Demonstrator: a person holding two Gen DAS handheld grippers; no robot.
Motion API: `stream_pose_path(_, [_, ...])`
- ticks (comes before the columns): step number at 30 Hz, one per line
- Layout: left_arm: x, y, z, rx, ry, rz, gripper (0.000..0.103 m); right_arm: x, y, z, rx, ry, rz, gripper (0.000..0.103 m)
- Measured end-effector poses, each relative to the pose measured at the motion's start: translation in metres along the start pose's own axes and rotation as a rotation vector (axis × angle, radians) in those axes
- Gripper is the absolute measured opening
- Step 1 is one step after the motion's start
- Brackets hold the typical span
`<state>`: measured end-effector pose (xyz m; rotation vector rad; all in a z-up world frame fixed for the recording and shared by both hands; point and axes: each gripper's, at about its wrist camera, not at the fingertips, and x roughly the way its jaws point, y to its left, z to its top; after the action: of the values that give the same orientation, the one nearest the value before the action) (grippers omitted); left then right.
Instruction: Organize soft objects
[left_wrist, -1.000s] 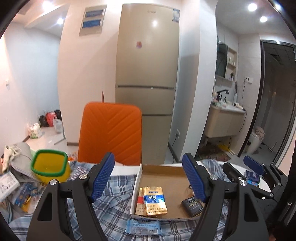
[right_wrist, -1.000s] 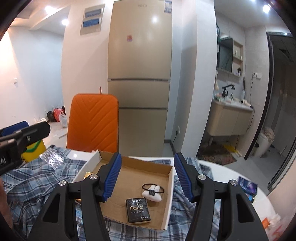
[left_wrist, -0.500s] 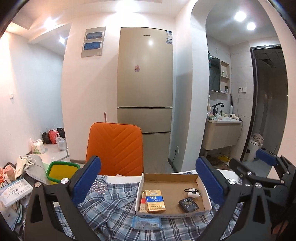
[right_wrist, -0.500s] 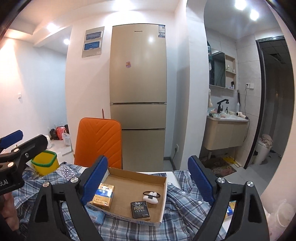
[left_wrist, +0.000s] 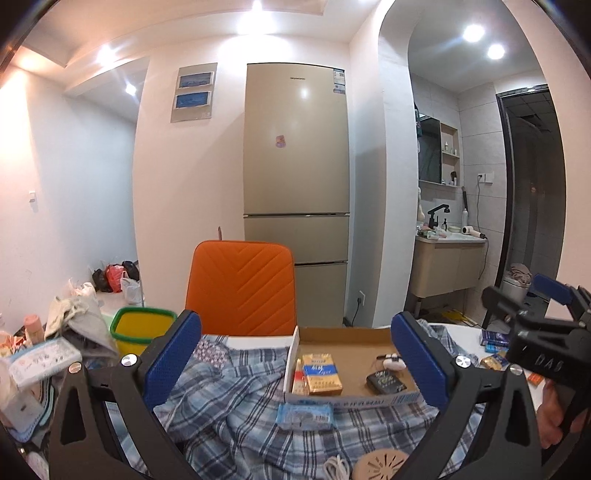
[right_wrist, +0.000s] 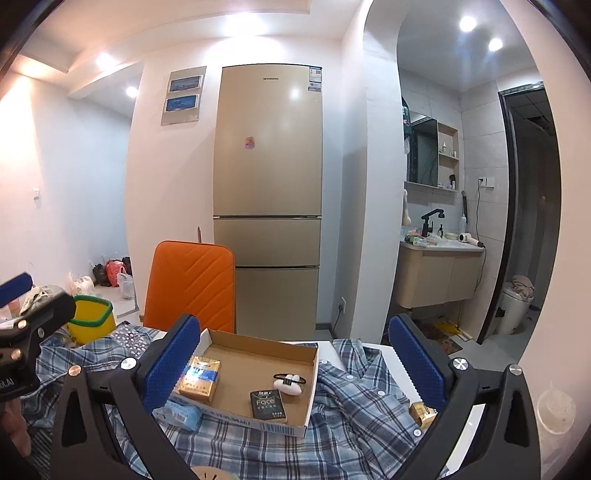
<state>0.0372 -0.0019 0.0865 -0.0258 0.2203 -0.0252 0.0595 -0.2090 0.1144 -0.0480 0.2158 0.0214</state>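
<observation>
A blue plaid shirt (left_wrist: 229, 398) (right_wrist: 354, 406) lies crumpled across the table. On it rests a shallow cardboard box (left_wrist: 343, 330) (right_wrist: 258, 339) holding a gold cigarette pack (left_wrist: 321, 373), a black tissue pack (right_wrist: 267, 404) and a white lump with a hair tie (right_wrist: 290, 382). A blue tissue packet (left_wrist: 304, 415) lies on the shirt just in front of the box. My left gripper (left_wrist: 295, 317) is open above the shirt with nothing between its fingers. My right gripper (right_wrist: 293, 321) hovers before the box, its jaws opening, also with nothing between them.
An orange chair (left_wrist: 240, 288) stands behind the table, a yellow bin with a green rim (left_wrist: 142, 328) to its left. Cloths and packets pile up at the left edge (left_wrist: 74, 314). Small packs (left_wrist: 493, 338) lie at the right. A beige disc (left_wrist: 380, 463) and white cable (left_wrist: 336, 467) lie near me.
Both grippers have drawn back from the box, so more of the shirt and table shows. Both pairs of jaws have spread much wider.
</observation>
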Motion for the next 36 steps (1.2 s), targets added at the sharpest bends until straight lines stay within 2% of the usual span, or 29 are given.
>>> stream_pose_path(5, [-0.002,0.006,-0.028,-0.003,0.057,-0.007,0.102,-0.009,-0.002,-0.022,0.012,-0.004,0.014,0.103])
stream_pose_path(12, [-0.008,0.007,-0.063,0.008,0.075,-0.004,0.102,-0.02,0.0,-0.048,0.023,-0.02,0.033,0.103])
stream_pose_path(18, [-0.01,0.01,-0.08,0.004,0.034,0.005,0.102,-0.019,0.009,-0.073,-0.01,0.002,0.031,0.103])
stream_pose_path(23, [-0.01,0.005,-0.096,0.031,0.017,0.015,0.102,-0.023,0.012,-0.091,-0.023,-0.021,0.031,0.103])
stream_pose_path(28, [-0.018,0.009,-0.097,0.008,-0.017,0.028,0.102,-0.025,0.009,-0.099,-0.011,-0.017,0.013,0.103])
stream_pose_path(30, [-0.021,0.011,-0.097,0.001,-0.031,0.04,0.102,-0.03,0.006,-0.101,-0.002,-0.027,-0.015,0.103])
stream_pose_path(33, [-0.023,0.011,-0.098,0.009,-0.033,-0.014,0.102,-0.038,0.005,-0.105,0.007,-0.051,-0.062,0.103])
stream_pose_path(36, [-0.028,0.013,-0.097,0.0,-0.062,0.035,0.102,-0.051,0.007,-0.106,-0.006,-0.113,-0.058,0.103])
